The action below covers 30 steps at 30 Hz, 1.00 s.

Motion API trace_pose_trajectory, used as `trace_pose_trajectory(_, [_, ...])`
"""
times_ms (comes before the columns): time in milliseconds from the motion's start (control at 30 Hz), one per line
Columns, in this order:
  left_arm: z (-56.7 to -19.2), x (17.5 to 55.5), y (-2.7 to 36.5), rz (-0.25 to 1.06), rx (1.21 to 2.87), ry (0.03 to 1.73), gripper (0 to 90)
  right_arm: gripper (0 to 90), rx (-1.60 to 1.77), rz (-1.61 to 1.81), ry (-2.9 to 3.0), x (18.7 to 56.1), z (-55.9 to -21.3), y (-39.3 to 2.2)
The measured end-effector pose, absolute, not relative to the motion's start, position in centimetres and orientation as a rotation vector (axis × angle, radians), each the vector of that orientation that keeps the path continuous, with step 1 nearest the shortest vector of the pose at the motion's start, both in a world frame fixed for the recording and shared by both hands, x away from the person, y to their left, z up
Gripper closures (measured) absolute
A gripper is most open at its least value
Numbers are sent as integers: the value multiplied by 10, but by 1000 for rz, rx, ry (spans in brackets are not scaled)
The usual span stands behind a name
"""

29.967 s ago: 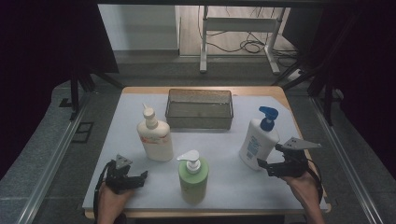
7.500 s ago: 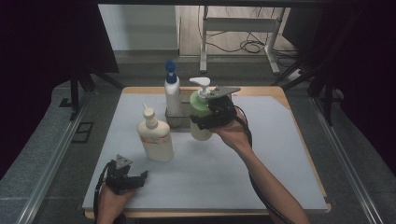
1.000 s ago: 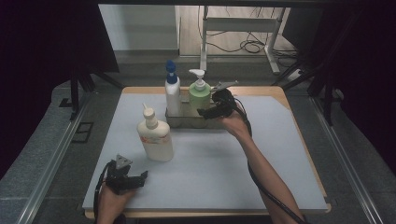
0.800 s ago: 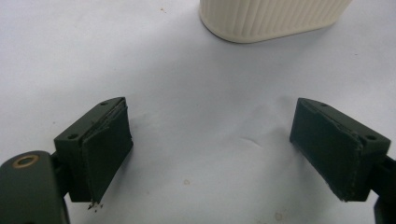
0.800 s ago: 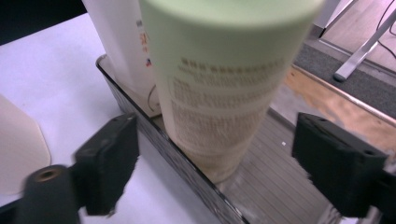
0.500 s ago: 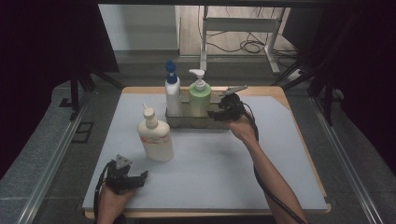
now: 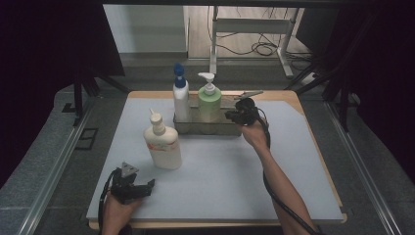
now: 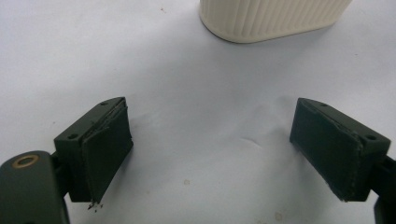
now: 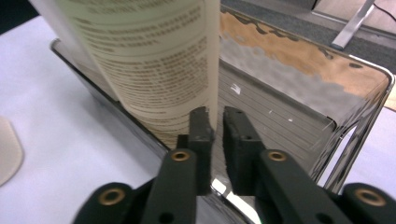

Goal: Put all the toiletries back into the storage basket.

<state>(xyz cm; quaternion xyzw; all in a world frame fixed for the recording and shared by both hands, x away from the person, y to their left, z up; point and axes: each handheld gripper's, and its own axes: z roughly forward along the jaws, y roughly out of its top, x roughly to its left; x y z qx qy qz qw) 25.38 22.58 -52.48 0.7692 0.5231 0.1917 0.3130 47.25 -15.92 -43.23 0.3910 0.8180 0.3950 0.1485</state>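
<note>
The wire basket (image 7: 208, 128) at the table's far middle holds a blue-capped white bottle (image 7: 180, 100) at its left and a green pump bottle (image 7: 209, 104) beside it; the right gripper (image 7: 230, 115), its jaws having just been closing and now nearly together on nothing, sits at the basket's near rim beside the green bottle and could tip it or drag the basket if it swings left. The cream pump bottle (image 7: 162, 145) stands upright outside the basket, nearer and to the left, ribbed and oval at its base, while the left gripper (image 7: 145, 185) rests near the front edge with jaws spread wide and empty.
</note>
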Motion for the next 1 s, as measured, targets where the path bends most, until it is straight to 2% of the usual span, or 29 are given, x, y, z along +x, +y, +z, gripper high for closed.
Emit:
trace_pose_trajectory(100, [-525, 254, 226, 505, 2028, 1380, 119, 892, 1139, 1127, 2346, 476, -436, -157])
trace_pose_trajectory(1000, [-525, 254, 226, 505, 2029, 1380, 119, 894, 1243, 1020, 2367, 500, -460, -136])
